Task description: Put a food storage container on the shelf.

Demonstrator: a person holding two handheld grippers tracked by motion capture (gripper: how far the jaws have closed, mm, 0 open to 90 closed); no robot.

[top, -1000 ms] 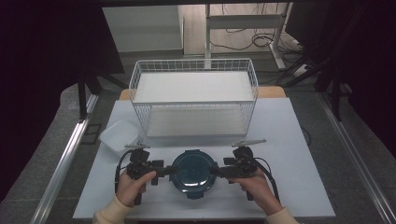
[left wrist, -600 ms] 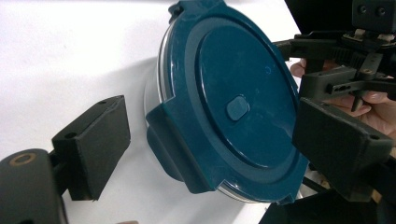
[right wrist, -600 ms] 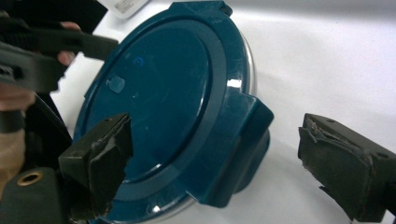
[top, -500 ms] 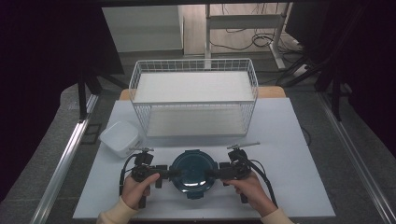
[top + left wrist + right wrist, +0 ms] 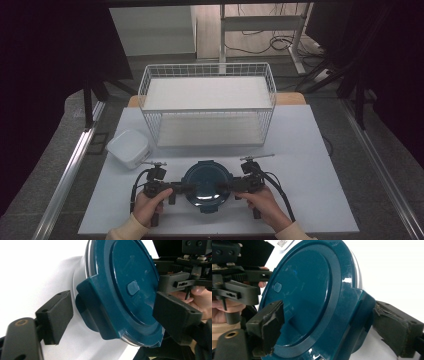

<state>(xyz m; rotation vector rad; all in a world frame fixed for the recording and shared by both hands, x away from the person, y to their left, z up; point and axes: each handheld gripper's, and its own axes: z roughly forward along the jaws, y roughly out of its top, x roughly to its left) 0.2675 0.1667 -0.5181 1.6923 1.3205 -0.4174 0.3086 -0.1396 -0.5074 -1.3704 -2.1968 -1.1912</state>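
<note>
You have the round dark-blue lidded container (image 5: pixel 206 184) between your two tools, at the near side of the worktop (image 5: pixel 310 170), in front of the white wire basket (image 5: pixel 207 107).

Your left hand-held gripper (image 5: pixel 181 189) comes to the container from its left side. In the left gripper view its jaws stand apart, one on each side of the container's latch tab (image 5: pixel 100 312). The jaw on the right of that view lies on the lid (image 5: pixel 127 277), and the other jaw is beside the tab with a small gap, so this hand-held gripper is partly open and has no firm hold of the container.

Your right hand-held gripper (image 5: pixel 226 187) comes from the container's right side. In the right gripper view one jaw lies over the lid (image 5: pixel 302 290) and the other is behind the tab (image 5: pixel 354 312) at the rim. The jaws straddle the edge, but I cannot tell if they press it.

Your left hand (image 5: pixel 147 205) and right hand (image 5: pixel 265 202) hold the handles, nearer to you than the container.

A small white box (image 5: pixel 129 148) stands to the left of the basket, behind the left hand-held gripper and apart from the container.
</note>
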